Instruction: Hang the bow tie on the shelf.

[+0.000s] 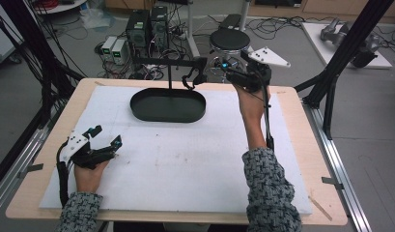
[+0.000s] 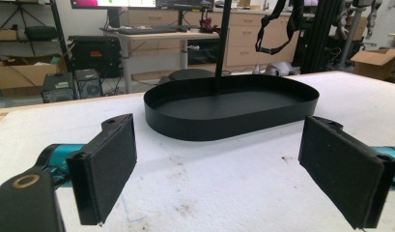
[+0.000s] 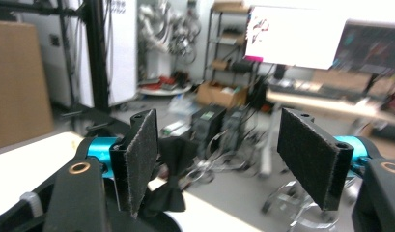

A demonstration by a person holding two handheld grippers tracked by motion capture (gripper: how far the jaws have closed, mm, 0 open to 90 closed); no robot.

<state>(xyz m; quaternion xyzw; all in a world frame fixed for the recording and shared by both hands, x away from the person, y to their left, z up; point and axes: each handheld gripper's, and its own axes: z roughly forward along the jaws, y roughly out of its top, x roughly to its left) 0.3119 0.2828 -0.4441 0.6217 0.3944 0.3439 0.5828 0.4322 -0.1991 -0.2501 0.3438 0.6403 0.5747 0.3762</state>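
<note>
A black oval tray point(image 1: 168, 105) point(image 2: 233, 108) sits at the back middle of the white mat point(image 1: 185, 159). From it rises a thin post point(image 1: 169, 75) with a cross bar point(image 1: 161, 61). A black bow-shaped strap point(image 1: 190, 79) point(image 3: 170, 171) point(image 2: 277, 24) hangs from the bar's right end. My right gripper point(image 1: 209, 67) point(image 3: 219, 145) is raised at the back, open, its jaws pointing at the strap, which shows just past the left pad point(image 3: 139, 159). My left gripper point(image 1: 107, 136) point(image 2: 219, 159) rests low at the table's left, open and empty, facing the tray.
Computer cases point(image 1: 147, 29) and cables lie on the floor behind the table, with a round stool point(image 1: 230, 39) near the right gripper. Black frame struts point(image 1: 347, 53) stand at the right. The wooden table edge point(image 1: 308, 145) frames the mat.
</note>
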